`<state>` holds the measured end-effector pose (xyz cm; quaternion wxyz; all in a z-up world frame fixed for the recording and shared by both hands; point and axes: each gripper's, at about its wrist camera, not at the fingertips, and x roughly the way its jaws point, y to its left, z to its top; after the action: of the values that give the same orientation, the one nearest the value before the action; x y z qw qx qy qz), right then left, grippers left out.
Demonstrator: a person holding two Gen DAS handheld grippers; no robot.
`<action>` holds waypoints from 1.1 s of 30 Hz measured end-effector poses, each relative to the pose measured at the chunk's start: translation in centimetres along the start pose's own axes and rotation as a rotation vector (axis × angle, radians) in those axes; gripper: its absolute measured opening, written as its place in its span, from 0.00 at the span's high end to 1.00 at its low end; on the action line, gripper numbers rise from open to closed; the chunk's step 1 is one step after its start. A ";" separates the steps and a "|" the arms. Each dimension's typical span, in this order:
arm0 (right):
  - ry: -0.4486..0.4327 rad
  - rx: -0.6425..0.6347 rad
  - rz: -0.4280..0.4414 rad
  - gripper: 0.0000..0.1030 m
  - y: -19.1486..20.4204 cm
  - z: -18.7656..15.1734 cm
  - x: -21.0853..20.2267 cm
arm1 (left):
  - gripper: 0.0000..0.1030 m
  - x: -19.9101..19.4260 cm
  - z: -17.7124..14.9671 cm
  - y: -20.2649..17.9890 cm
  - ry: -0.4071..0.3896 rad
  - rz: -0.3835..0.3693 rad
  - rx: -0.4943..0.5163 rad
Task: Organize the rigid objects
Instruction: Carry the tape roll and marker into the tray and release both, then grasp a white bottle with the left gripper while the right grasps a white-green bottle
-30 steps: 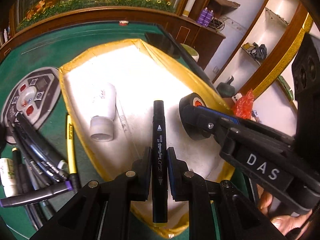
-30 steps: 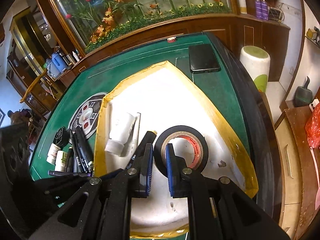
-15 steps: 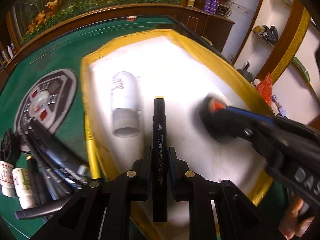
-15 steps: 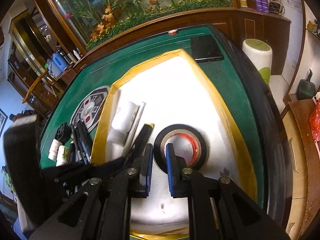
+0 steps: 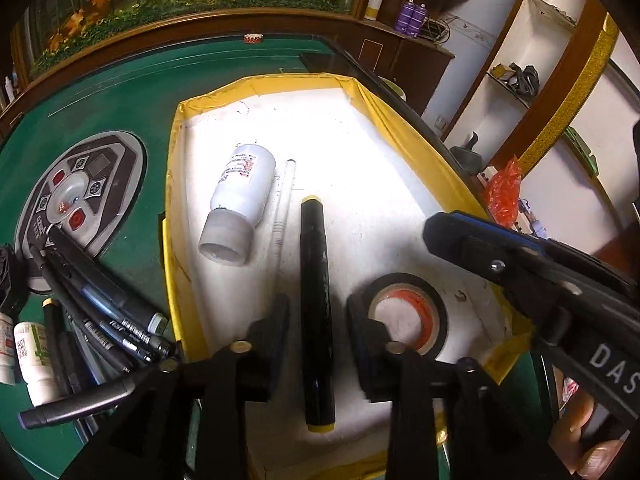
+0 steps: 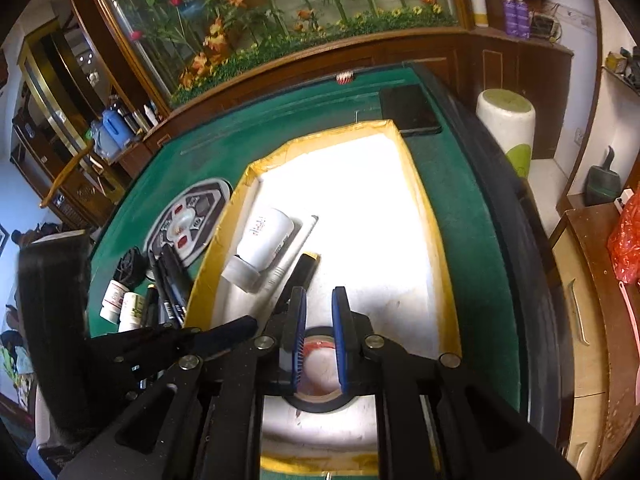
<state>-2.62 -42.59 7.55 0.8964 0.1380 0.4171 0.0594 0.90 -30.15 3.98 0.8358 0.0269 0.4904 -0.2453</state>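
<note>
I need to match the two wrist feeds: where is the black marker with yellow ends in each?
Left wrist: the black marker lies lengthwise at lower centre, between the opening jaws of the left gripper, untouched.
Right wrist: left of centre, slanting up-right, its yellow tip beside the white bottle.
Shared landmark: the yellow-rimmed tray.

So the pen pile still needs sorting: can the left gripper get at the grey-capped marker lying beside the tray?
Probably yes: the left gripper is opening around the black marker, and the grey-capped marker lies uncovered nearby.

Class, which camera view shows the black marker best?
The left wrist view: the whole marker lies uncovered between the opening left gripper jaws. The right wrist view shows only its far, yellow-tipped end, behind that gripper.
</note>
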 end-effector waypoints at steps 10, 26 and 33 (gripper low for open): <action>-0.089 -0.041 0.100 0.88 3.7 -3.3 -4.0 | 0.57 -5.8 -2.6 1.6 -0.101 -0.026 0.044; 0.018 -0.184 0.236 0.88 12.7 -7.0 -2.0 | 0.55 -13.2 -8.3 16.4 -0.206 0.117 -0.160; 0.094 -0.199 0.207 0.88 14.7 -8.3 1.5 | 0.55 -13.3 -9.8 21.6 -0.215 0.165 -0.258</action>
<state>-7.85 -26.61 5.72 0.8743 0.0878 0.4340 0.1986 -2.90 -3.22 5.73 0.8972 -0.0670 0.4216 -0.1126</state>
